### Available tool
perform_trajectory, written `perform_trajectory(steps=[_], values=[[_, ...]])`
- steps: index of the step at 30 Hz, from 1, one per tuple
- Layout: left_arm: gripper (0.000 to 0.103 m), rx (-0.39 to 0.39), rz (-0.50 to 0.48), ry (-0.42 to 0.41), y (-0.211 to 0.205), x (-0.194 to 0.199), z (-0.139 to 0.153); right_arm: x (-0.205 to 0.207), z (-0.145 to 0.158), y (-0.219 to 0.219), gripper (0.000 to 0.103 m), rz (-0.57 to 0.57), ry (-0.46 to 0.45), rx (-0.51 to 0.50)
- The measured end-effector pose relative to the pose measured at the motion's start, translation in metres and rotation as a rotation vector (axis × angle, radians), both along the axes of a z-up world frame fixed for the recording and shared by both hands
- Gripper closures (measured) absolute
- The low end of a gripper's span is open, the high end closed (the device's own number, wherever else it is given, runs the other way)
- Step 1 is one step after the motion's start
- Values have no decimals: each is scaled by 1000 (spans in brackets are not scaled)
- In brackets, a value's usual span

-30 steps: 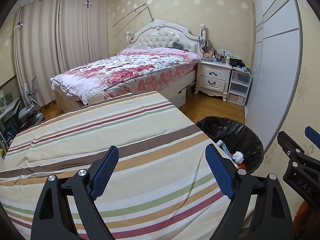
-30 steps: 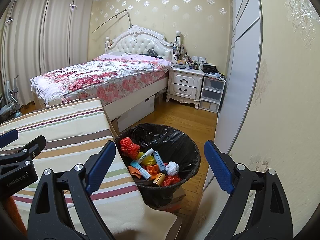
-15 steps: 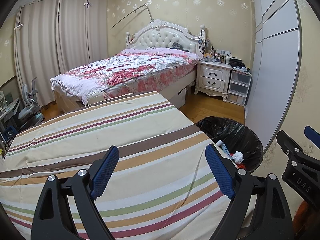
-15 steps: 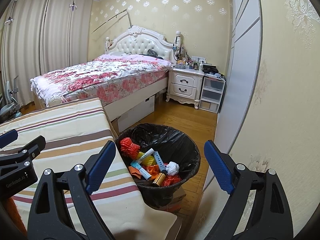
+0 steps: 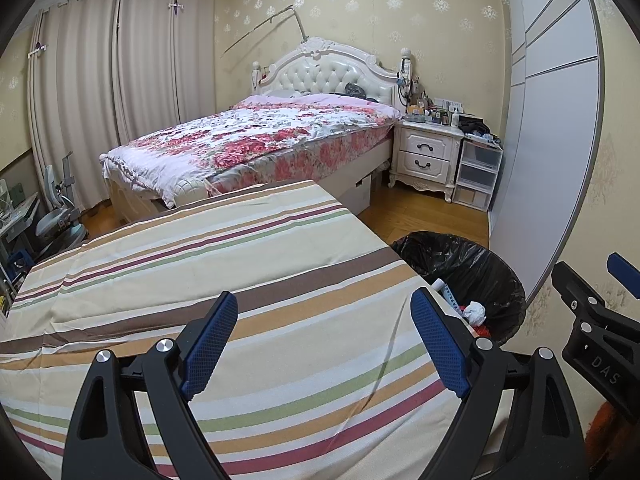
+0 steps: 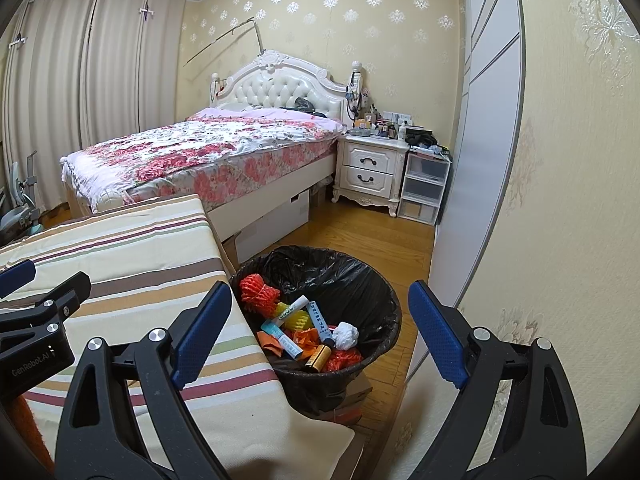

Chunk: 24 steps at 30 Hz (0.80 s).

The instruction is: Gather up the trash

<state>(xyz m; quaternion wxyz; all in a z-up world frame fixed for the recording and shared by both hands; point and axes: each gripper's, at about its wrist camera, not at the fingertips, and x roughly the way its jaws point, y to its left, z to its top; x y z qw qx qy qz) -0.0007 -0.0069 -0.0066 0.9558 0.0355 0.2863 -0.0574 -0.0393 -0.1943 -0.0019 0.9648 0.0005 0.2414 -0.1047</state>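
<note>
A round bin with a black bag (image 6: 372, 300) stands on the floor right of the striped table (image 6: 120, 264). It holds trash: an orange net (image 6: 256, 290), tubes (image 6: 318, 316), a crumpled white paper (image 6: 346, 335) and a small brown bottle (image 6: 318, 358). My right gripper (image 6: 320, 338) is open and empty, held above the bin's near side. My left gripper (image 5: 324, 346) is open and empty over the striped tablecloth (image 5: 200, 280). The bin (image 5: 492, 276) shows at the right in the left wrist view.
A bed with a floral cover (image 6: 208, 152) stands behind the table. A white nightstand (image 6: 370, 170) and plastic drawers (image 6: 424, 188) are at the back. A wardrobe door (image 6: 476, 140) and wall close the right side. Wooden floor (image 6: 360, 232) lies beyond the bin.
</note>
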Motion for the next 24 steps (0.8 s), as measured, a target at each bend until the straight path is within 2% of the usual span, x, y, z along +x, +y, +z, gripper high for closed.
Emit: perform_trajectory(steps=[24], values=[[17, 1, -1, -7, -2, -2, 0, 0, 0, 0, 15, 0, 1, 0]])
